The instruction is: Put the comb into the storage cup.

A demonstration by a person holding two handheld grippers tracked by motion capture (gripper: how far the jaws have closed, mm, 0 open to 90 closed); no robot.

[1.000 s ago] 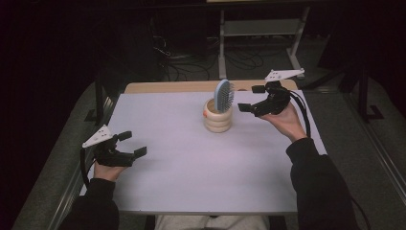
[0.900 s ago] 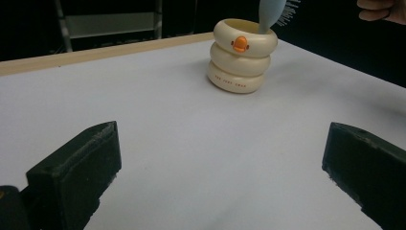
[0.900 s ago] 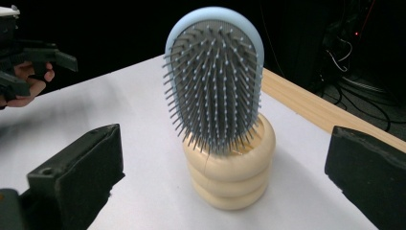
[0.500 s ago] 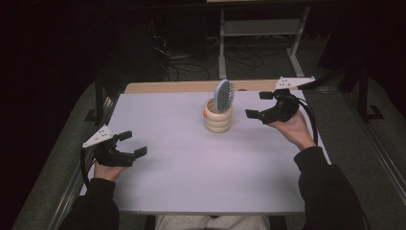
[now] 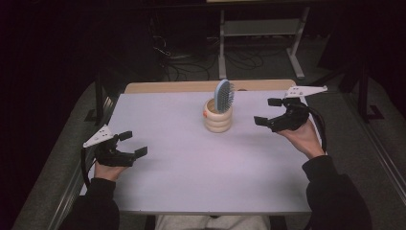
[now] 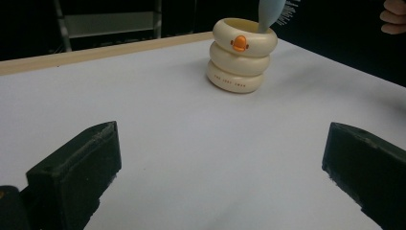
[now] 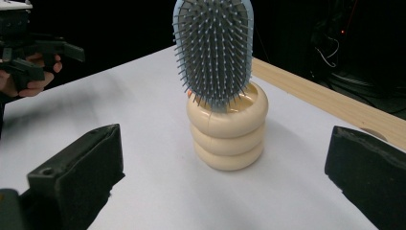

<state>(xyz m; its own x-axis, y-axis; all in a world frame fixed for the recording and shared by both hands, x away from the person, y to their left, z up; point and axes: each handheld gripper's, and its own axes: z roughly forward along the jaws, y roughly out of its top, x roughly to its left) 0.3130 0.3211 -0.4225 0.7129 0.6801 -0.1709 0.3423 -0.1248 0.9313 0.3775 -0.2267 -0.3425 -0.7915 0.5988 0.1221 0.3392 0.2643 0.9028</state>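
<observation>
A cream ringed holder (image 5: pixel 218 117) with an orange duck bill (image 6: pixel 239 43) stands upright near the table's far middle. A light blue hairbrush (image 5: pixel 223 95) stands in it, handle down, bristles (image 7: pixel 214 50) facing my right gripper. My right gripper (image 5: pixel 268 111) hovers to the right of the holder, open and holding nothing, its jaws wide apart in the right gripper view. Near the table's left edge my left gripper (image 5: pixel 133 144) rests, open too, with bare table between its jaws. The holder (image 6: pixel 241 55) sits well beyond it.
The white tabletop (image 5: pixel 191 167) has a wooden strip (image 5: pixel 172 86) along its far edge. A metal rack (image 5: pixel 258 28) and cables stand in the dark beyond the table. Grey floor lies on both sides.
My right gripper has drawn back to the right, away from the holder and brush. The left gripper has stayed put.
</observation>
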